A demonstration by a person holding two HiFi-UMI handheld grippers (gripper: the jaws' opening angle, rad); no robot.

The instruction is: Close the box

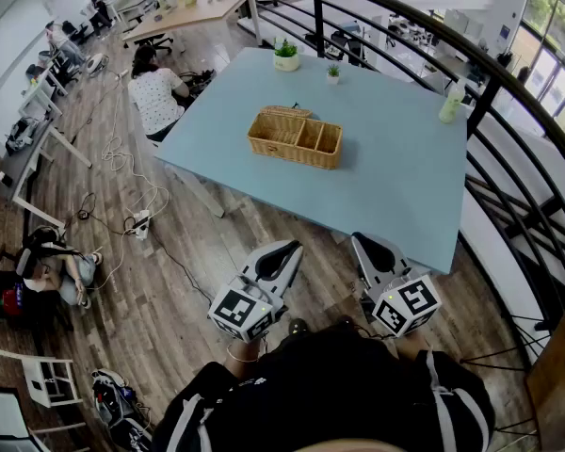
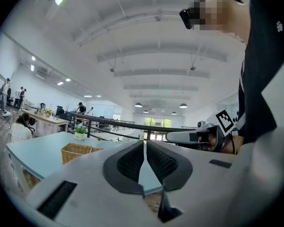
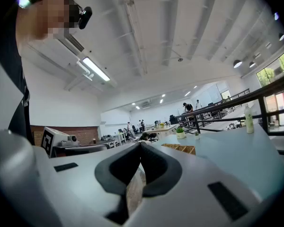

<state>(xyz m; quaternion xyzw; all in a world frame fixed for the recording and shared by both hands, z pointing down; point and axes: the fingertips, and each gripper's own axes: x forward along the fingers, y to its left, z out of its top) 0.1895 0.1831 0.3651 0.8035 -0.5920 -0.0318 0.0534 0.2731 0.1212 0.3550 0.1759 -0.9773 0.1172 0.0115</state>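
Because the approach has not yet begun, left tool and right tool hang level near the table edge, jaws together and empty. The wicker box sits mid-table, well apart, lid apparently open.

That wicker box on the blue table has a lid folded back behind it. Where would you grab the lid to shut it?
Probably the free far edge of the lid, reaching over the wicker box from the near side. The lid lies folded back behind the far rim, seemingly hinged there, so its thin edge suits a pinch and swings forward.
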